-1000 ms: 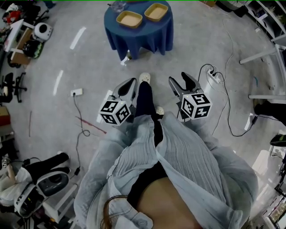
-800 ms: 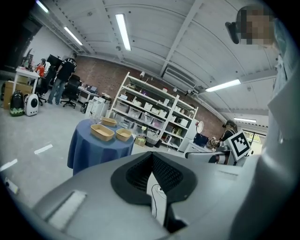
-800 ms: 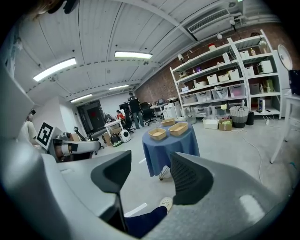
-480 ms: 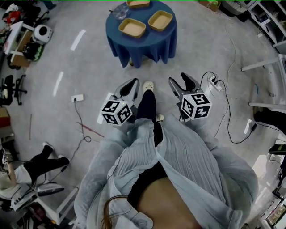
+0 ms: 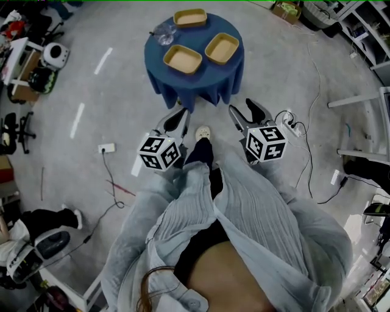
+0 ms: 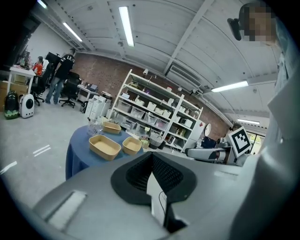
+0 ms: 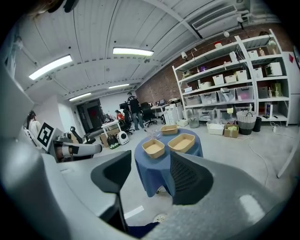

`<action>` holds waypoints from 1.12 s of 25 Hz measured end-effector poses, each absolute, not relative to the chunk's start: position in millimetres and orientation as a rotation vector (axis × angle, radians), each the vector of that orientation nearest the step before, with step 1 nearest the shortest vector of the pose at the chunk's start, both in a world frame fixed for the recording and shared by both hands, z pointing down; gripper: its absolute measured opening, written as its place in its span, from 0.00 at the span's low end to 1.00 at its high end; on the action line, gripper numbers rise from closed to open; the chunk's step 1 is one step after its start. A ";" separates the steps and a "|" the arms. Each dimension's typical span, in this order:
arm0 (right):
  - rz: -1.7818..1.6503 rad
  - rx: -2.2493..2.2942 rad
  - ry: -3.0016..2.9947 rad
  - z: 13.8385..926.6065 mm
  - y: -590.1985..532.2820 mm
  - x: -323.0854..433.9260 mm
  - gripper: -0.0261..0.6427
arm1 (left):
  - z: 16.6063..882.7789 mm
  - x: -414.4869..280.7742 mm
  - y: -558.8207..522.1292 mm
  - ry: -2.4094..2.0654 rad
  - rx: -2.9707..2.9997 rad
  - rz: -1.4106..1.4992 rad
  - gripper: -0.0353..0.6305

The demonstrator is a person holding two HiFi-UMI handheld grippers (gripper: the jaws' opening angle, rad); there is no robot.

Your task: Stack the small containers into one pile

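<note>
Closest in is the person's pale grey ribbed shirt [image 5: 244, 213], with a white shoe [image 5: 203, 131] poking out on the grey concrete floor [image 5: 91, 152] between the two tools.

The left tool [image 5: 178, 114] is clenched. Its own view shows the black ribbed tips meeting, and nothing is pinched in there. The right tool [image 5: 245, 108] is released, jaws standing apart, and through the gap you only see the desk and floor beyond. Both hang in the air, well short of the desk, each with its marker cube facing up. A white power strip [image 5: 291, 119] lies on the floor just right of the right tool.

Further out stands the small round desk under a blue cloth [image 5: 201, 85]. On it sit three shallow tan rectangular containers, all separate, none stacked: the front-left container [image 5: 183, 59], the front-right container [image 5: 222, 48] and the far container [image 5: 190, 17]. A clear crinkly thing [image 5: 163, 33] sits by the desk's left edge, and I can't tell what it is.

Way back, white metal shelving racks [image 6: 154, 117] line a brick wall.
</note>
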State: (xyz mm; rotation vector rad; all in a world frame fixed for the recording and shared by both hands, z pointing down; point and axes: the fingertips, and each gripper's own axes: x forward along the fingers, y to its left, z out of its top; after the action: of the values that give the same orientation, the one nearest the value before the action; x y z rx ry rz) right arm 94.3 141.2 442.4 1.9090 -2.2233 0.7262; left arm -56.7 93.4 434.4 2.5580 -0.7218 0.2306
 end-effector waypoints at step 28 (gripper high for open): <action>0.663 1.987 -2.087 445.1 5.2 115.7 0.42 | 441.2 -34.8 -66.0 -0.607 2.584 0.225 0.08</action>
State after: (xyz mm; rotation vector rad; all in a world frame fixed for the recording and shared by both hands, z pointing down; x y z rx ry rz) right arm 115.7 5.2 445.1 1.9871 -2.0866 0.6628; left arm -34.8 -66.0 441.2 2.5837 -0.6068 0.2253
